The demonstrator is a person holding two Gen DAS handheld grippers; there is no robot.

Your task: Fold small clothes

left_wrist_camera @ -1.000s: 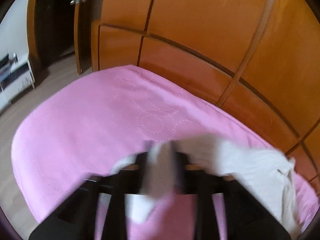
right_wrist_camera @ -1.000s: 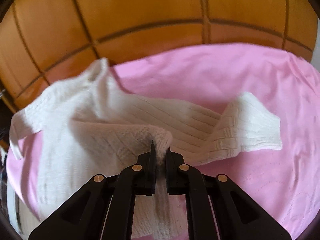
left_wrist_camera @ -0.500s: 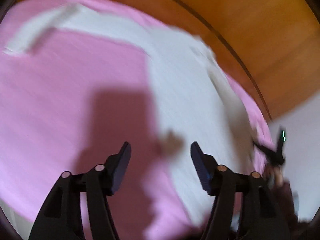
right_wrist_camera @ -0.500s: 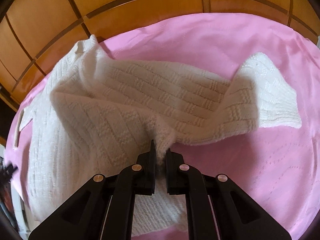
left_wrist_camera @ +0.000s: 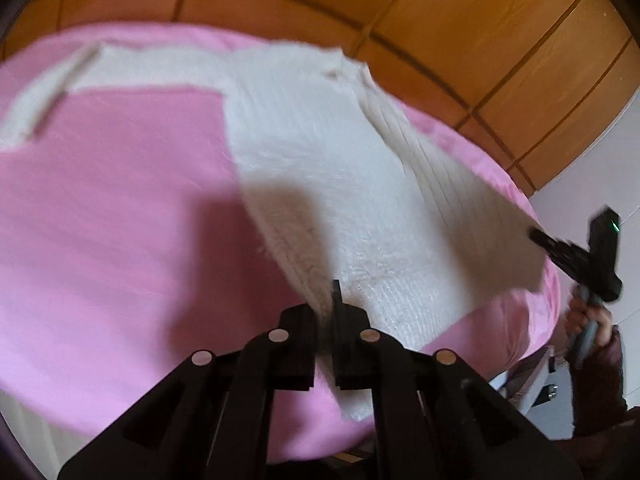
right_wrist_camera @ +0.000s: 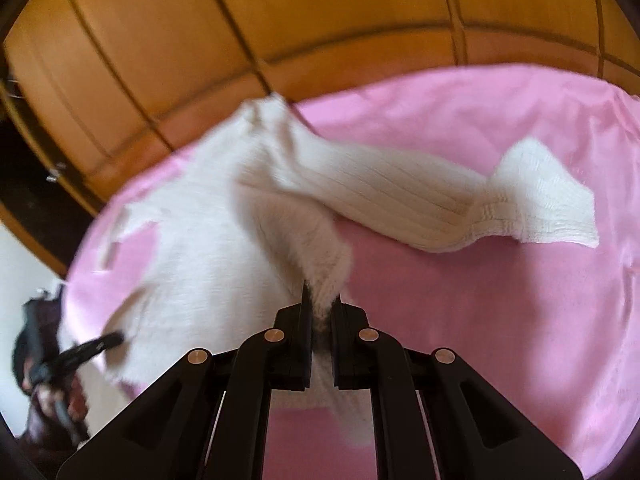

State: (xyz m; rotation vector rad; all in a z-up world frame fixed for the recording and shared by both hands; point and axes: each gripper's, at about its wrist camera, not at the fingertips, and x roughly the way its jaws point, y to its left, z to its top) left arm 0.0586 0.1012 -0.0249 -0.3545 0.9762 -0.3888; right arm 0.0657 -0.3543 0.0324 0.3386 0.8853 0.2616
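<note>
A small white knitted sweater (left_wrist_camera: 328,168) lies on a pink bedspread (left_wrist_camera: 112,208); it also shows in the right wrist view (right_wrist_camera: 208,232). My left gripper (left_wrist_camera: 325,312) is shut on the sweater's lower hem at its left corner. My right gripper (right_wrist_camera: 321,312) is shut on the hem at the other corner and lifts it a little. One sleeve (right_wrist_camera: 420,204) stretches out to the right with its cuff (right_wrist_camera: 548,208) flat on the bed. The other sleeve (left_wrist_camera: 52,92) lies at the far left. The right gripper shows from the left wrist view (left_wrist_camera: 576,256).
Wooden wardrobe panels (right_wrist_camera: 280,20) stand close behind the bed. The bed's edge (left_wrist_camera: 532,320) drops off at the right of the left wrist view. The person's hand (left_wrist_camera: 588,320) holds the right gripper there. A dark doorway (right_wrist_camera: 24,184) is at the left.
My left gripper let go of the cloth it held, swung open over to the sweater's hem, and has shut on it. My right gripper has stayed shut on the hem and drawn back.
</note>
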